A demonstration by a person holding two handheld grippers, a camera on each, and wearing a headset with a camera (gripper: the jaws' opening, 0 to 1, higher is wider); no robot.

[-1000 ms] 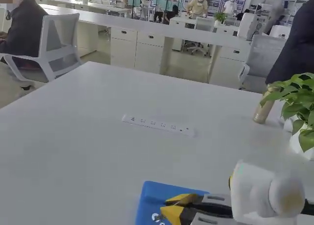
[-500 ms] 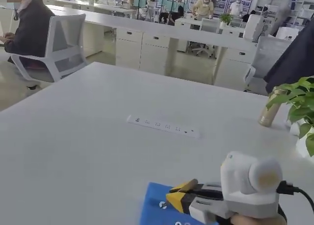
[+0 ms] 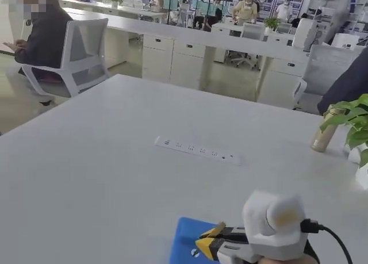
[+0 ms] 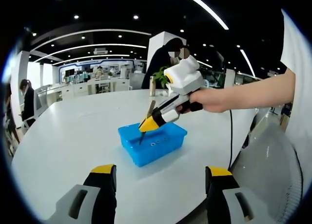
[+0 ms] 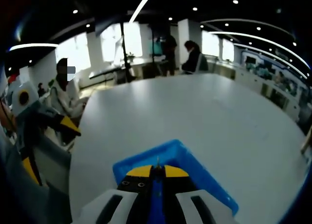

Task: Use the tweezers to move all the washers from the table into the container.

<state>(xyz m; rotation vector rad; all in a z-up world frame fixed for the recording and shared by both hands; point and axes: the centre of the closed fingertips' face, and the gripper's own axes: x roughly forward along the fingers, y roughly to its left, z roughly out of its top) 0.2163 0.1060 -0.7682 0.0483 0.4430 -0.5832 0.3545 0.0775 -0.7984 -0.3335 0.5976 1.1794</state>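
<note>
Right gripper (image 4: 145, 126) is hovering over the blue container (image 4: 146, 156), tweezers (image 4: 142, 136) pointing down into it.
Its yellow fingers are pressed together, pinching the tweezers, with the thin tip sitting just inside the container's near-left corner; tiny rings (image 4: 154, 145) are lying on the container floor. The left gripper (image 4: 161, 185) is hanging back at the near edge of the white bench (image 3: 115, 160), fingers spread wide and holding nothing. A power strip (image 3: 198, 150) is lying farther out, well apart from the container.
</note>
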